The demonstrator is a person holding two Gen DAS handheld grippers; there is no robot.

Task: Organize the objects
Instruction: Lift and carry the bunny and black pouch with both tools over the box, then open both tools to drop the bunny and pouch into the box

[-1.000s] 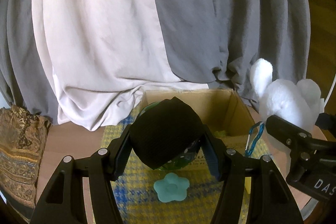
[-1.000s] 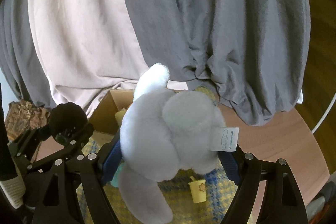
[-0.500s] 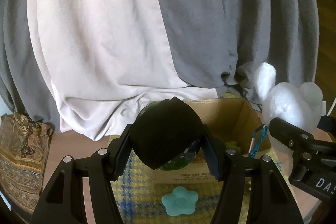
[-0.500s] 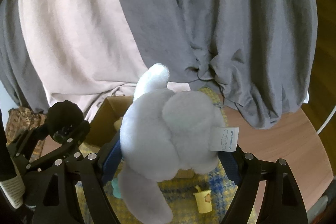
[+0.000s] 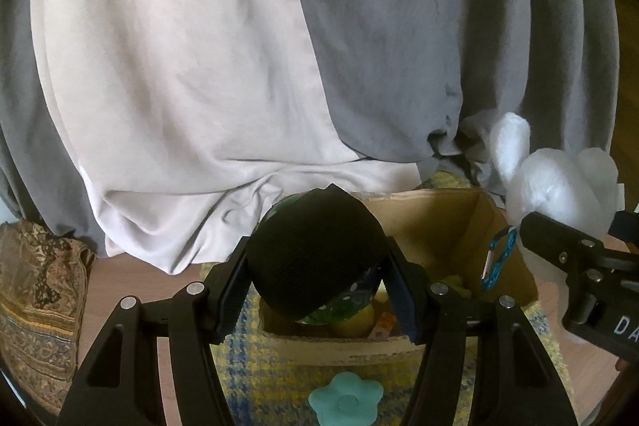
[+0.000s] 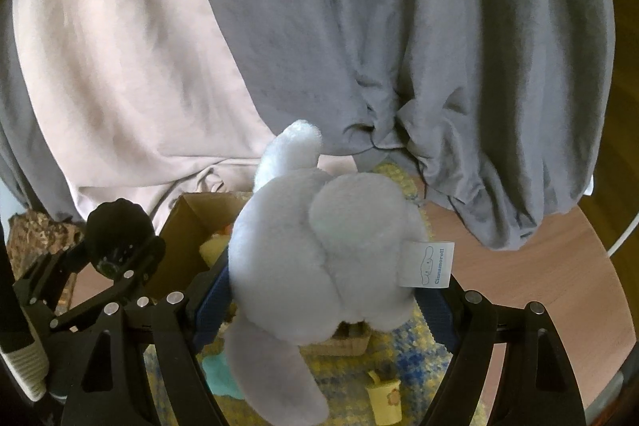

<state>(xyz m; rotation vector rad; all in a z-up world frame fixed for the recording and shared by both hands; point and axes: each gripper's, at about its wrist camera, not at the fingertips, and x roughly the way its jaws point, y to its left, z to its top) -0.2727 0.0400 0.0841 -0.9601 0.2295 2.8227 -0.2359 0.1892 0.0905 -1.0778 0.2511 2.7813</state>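
My left gripper (image 5: 315,278) is shut on a black round object (image 5: 311,250) with green showing under it, held just above the near side of the open cardboard box (image 5: 447,226). The box holds yellow items (image 5: 353,318). My right gripper (image 6: 327,290) is shut on a white plush toy (image 6: 319,246) with a Cinnamoroll tag, held above the box's right part (image 6: 191,222). The plush also shows in the left wrist view (image 5: 555,182), and the black object in the right wrist view (image 6: 118,230).
The box stands on a yellow and blue checked mat (image 5: 255,378) on a wooden table (image 6: 519,286). A teal flower-shaped item (image 5: 345,400) and a small yellow cup (image 6: 385,400) lie on the mat. A blue carabiner (image 5: 499,258) hangs at the box's right wall. Grey and white curtains (image 5: 239,66) hang behind. A patterned cloth (image 5: 36,306) lies left.
Both grippers have moved forward toward the box with their loads; the box and mat now sit lower and nearer in both views. Neither grip has changed.
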